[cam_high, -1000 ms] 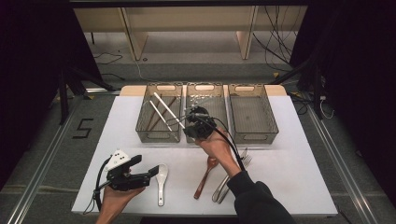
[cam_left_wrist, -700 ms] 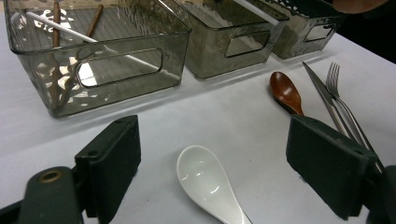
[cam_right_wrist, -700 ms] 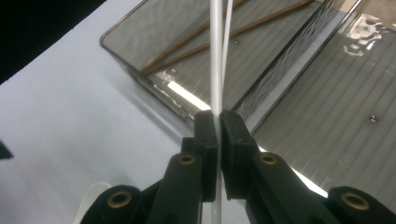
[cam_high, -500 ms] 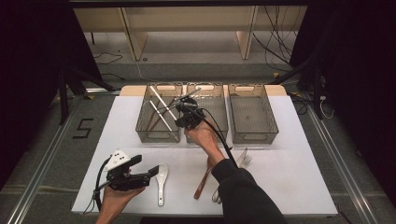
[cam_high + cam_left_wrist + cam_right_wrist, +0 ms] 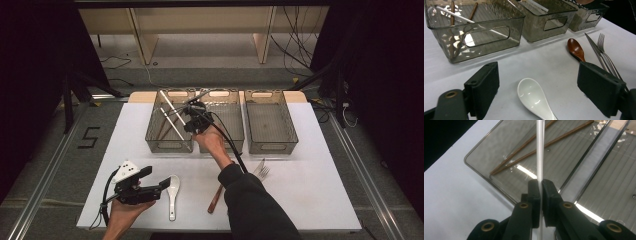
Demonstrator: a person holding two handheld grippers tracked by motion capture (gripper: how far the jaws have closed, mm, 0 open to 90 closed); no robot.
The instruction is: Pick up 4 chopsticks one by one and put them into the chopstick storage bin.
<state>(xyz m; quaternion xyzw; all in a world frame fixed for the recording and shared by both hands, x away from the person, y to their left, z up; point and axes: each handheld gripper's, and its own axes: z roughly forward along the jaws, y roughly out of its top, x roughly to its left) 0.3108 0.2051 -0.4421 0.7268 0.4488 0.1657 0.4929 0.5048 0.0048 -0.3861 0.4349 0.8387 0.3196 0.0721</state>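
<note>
Right hand-held gripper (image 5: 540,185): clamped on white chopstick (image 5: 540,150), held over left bin (image 5: 169,125) with brown chopsticks (image 5: 534,145) and another white one inside. Left hand-held gripper (image 5: 537,85): jaws wide apart, nothing between, low over bench (image 5: 310,190) above white spoon (image 5: 534,97). On bench beside: brown spoon (image 5: 575,49), fork (image 5: 602,47), knife (image 5: 594,47).

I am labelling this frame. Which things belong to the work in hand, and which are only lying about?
In the work:
right gripper
white chopstick
left bin

Lying about:
white spoon
wooden spoon
fork
right bin
</note>
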